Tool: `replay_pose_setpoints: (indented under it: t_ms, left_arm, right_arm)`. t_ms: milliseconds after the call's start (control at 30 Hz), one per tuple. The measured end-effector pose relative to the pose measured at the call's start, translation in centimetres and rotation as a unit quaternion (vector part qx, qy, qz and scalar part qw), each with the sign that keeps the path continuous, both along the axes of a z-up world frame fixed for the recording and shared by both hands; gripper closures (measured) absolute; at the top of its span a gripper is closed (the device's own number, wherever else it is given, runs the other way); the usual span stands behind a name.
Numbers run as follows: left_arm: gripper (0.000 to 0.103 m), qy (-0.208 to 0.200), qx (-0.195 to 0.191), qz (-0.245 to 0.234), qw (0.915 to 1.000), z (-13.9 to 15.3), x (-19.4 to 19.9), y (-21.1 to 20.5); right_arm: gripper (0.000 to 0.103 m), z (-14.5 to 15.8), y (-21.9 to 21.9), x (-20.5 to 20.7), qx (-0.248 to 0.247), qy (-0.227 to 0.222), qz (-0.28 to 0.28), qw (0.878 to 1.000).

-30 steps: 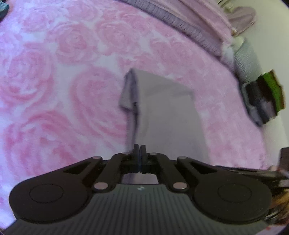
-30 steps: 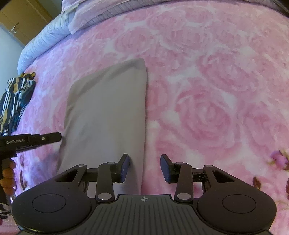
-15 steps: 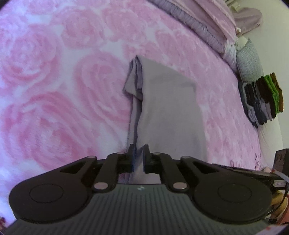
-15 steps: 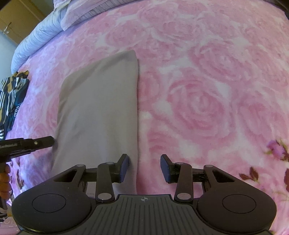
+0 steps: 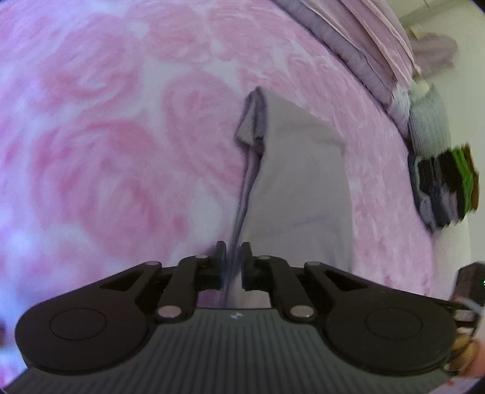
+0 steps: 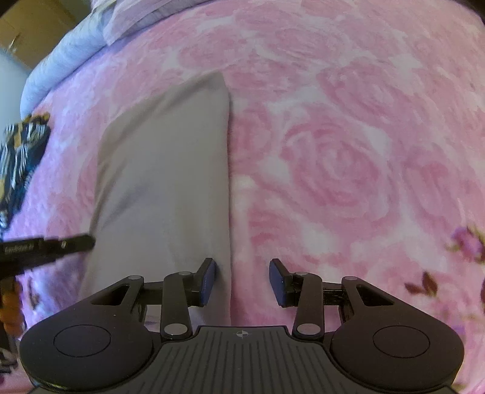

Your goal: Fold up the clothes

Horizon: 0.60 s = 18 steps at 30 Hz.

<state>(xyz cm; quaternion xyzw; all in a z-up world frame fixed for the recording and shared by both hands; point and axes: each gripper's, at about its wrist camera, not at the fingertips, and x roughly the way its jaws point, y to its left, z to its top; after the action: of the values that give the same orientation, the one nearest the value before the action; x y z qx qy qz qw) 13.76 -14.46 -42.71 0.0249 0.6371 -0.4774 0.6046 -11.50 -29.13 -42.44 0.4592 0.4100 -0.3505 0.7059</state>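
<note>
A striped black, white and yellow garment [image 6: 18, 157] lies bunched at the far left edge of the bed in the right wrist view, well apart from the folded grey garment [image 6: 163, 188], which stretches flat across the pink rose-patterned blanket [image 6: 333, 145]. The tip of the left gripper [image 6: 63, 244] reaches in from the left, just beside the grey cloth's near left edge. In its own view, the left gripper [image 5: 233, 263] has just been opening: its jaws stand a narrow gap apart with the garment's [image 5: 300, 188] loose left edge running down between them, and whether the pads still touch the cloth cannot be told. A rumpled sleeve [image 5: 251, 121] sticks out at the far left corner of the fold. The right gripper [image 6: 243, 280] hovers with jaws roughly half apart and holding nothing, its left finger [image 6: 207, 280] over the cloth's near right edge and its right finger over bare blanket. To the right in the left wrist view, a stack of dark and green folded clothes [image 5: 445, 188] sits at the bed's edge beside a grey ribbed pillow [image 5: 429, 127]. Lilac bedding [image 5: 357, 51] is piled along the head of the bed beside a pale wall [image 5: 466, 75]; a wooden cupboard [image 6: 27, 27] shows at the upper left in the right wrist view.
</note>
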Motion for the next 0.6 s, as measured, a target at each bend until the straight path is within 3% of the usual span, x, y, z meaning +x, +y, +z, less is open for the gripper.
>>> replay_pose_setpoints:
  t_ms: [133, 300, 333, 367, 400, 433, 533, 600]
  left_arm:
    - [0.076, 0.092, 0.023, 0.066, 0.9933, -0.8, -0.3, 4.3]
    - [0.074, 0.116, 0.014, 0.09, 0.9891, -2.4, -1.7, 4.8]
    - [0.076, 0.115, 0.007, 0.091, 0.9891, -2.6, -1.9, 4.5]
    - [0.091, 0.119, 0.004, 0.093, 0.9885, -2.8, -1.9, 4.3]
    - [0.1, 0.127, 0.001, 0.091, 0.9877, -3.0, -2.0, 4.1]
    - [0.099, 0.128, -0.002, 0.086, 0.988, -3.0, -2.0, 3.8]
    - [0.1, 0.088, -0.012, 0.058, 0.9943, -1.7, -2.0, 3.4]
    - [0.1, 0.077, -0.022, 0.061, 0.9949, -0.8, -1.0, 4.2]
  right_arm:
    - [0.063, -0.7, 0.1, -2.3, 0.052, -0.059, -0.052, 0.996]
    - [0.063, -2.0, 0.8, -3.1, 0.066, -0.11, -0.092, 0.988]
    - [0.063, -2.1, 0.9, -3.0, 0.063, -0.115, -0.091, 0.987]
    - [0.065, -2.1, 1.1, -2.8, 0.061, -0.118, -0.085, 0.988]
    - [0.084, -2.2, 1.1, -2.5, 0.067, -0.123, -0.074, 0.987]
    - [0.102, -2.3, 1.3, -2.1, 0.079, -0.128, -0.062, 0.987]
    - [0.103, -1.5, 2.3, -1.3, 0.05, -0.109, -0.06, 0.991]
    - [0.103, -1.2, 3.0, -1.7, 0.052, -0.119, -0.083, 0.988]
